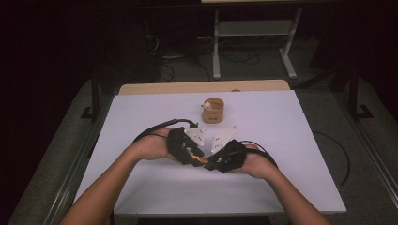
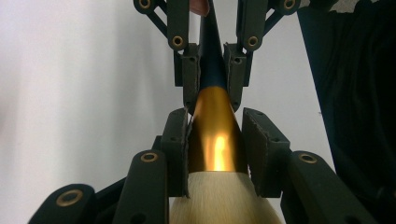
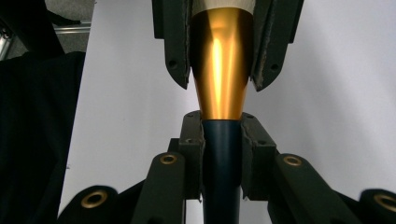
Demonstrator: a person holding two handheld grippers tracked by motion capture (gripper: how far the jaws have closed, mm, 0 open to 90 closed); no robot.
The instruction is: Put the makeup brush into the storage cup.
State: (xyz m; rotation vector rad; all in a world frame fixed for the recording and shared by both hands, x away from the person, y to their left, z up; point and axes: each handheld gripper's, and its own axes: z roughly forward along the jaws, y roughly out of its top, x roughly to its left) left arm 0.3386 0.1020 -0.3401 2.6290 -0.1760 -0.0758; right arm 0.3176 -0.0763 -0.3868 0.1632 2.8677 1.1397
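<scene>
Brush point(image 2: 215, 135), one item: cosmetic type, with pale cream bristle head, tapered gold ferrule and dark blue-black handle narrowing to a point. Location: held off the white table point(image 1: 291, 140) between the two grippers, near the table's middle on the person's side, lying roughly level from one gripper to the other. Left gripper point(image 2: 216, 140): clenched on the brush, its pads bearing on either side of the gold ferrule just ahead of the bristles, which sit close to that gripper's camera. Right gripper point(image 3: 222, 140): clamped on the dark handle directly behind the ferrule's narrow end, pads touching both sides of the handle. Both grippers meet nose to nose in the high view, left point(image 1: 187, 149) and right point(image 1: 224, 157), with a small orange-gold glint of the ferrule between them; each carries a grey three-cornered plate tilted upward and a trailing black cable. Hands: one on each gripper, forearms entering from the bottom edge. Also present: small round tan holder point(image 1: 212, 110) farther back on the table, well apart from the grippers, with a small pale item inside that is too small to identify. Surroundings dark; metal frame legs visible on the floor beyond the table.
</scene>
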